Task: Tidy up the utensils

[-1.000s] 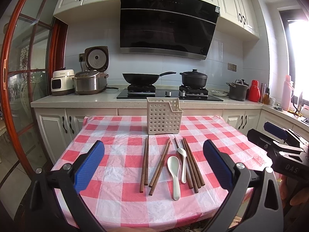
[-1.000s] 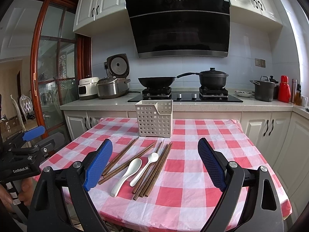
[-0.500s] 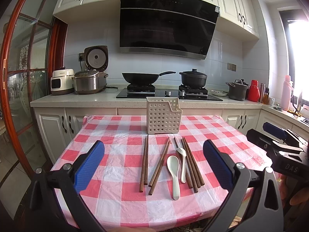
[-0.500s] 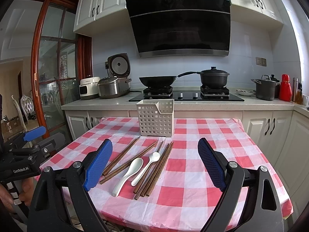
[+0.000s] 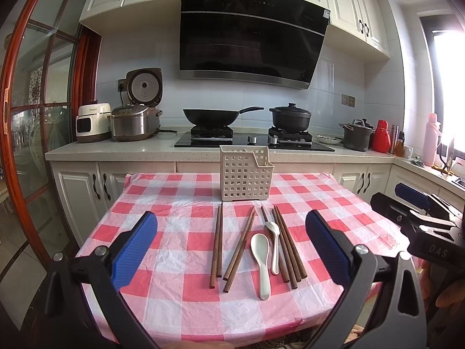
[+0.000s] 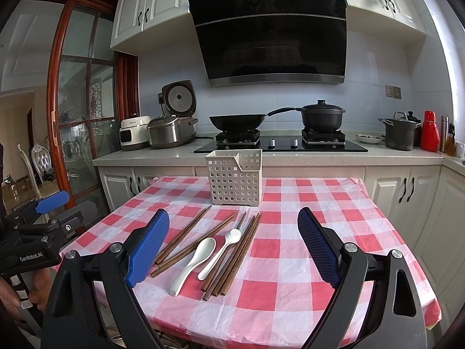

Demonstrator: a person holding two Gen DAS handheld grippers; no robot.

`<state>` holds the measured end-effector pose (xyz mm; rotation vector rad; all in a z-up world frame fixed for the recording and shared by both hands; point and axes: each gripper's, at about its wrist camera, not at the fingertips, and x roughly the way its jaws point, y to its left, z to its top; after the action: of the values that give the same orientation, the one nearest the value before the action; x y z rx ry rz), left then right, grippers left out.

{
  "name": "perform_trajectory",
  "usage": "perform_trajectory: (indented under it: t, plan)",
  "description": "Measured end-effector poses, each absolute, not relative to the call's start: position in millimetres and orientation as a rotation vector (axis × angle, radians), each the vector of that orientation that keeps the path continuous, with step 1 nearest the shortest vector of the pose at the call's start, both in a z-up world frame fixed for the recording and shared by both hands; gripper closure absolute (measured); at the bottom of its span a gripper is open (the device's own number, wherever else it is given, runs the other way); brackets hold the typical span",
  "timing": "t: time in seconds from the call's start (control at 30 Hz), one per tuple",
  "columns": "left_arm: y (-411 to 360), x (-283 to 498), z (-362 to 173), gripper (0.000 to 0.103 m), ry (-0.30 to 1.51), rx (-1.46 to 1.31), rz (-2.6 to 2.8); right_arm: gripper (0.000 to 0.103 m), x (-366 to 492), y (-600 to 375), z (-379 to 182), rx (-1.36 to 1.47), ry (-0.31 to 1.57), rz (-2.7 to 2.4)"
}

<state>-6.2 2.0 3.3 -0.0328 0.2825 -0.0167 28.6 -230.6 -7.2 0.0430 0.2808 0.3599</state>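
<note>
Several brown wooden chopsticks (image 5: pixel 218 244) (image 6: pixel 186 234) and two white spoons, a larger one (image 5: pixel 260 261) (image 6: pixel 193 261) and a smaller one (image 5: pixel 274 241) (image 6: pixel 222 251), lie side by side on the red-and-white checked tablecloth (image 5: pixel 174 296) (image 6: pixel 290 290). A white perforated utensil basket (image 5: pixel 245 173) (image 6: pixel 234 177) stands upright behind them. My left gripper (image 5: pixel 231 247) is open and empty, above the table's near edge. My right gripper (image 6: pixel 234 247) is open and empty, to the right of the left one. Each gripper shows in the other's view.
Behind the table runs a counter with a rice cooker (image 5: pixel 135 119), a wok (image 5: pixel 213 116) and a black pot (image 5: pixel 290 117) on the stove. Pots and bottles (image 5: pixel 380 139) stand at the right. A wood-framed glass door (image 5: pixel 26 116) is at the left.
Both grippers have drifted very slightly; the utensils and basket have not moved. Both stay open.
</note>
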Motion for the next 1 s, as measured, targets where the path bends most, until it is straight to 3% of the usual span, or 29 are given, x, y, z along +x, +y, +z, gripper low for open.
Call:
perform_trajectory:
  t: [1.0]
  plan:
    - [17.1,8.0,-8.1,0.005,0.353,-0.115,-0.045,0.018,44.7,-229.1,-22.4,0.061,0.362,0.353]
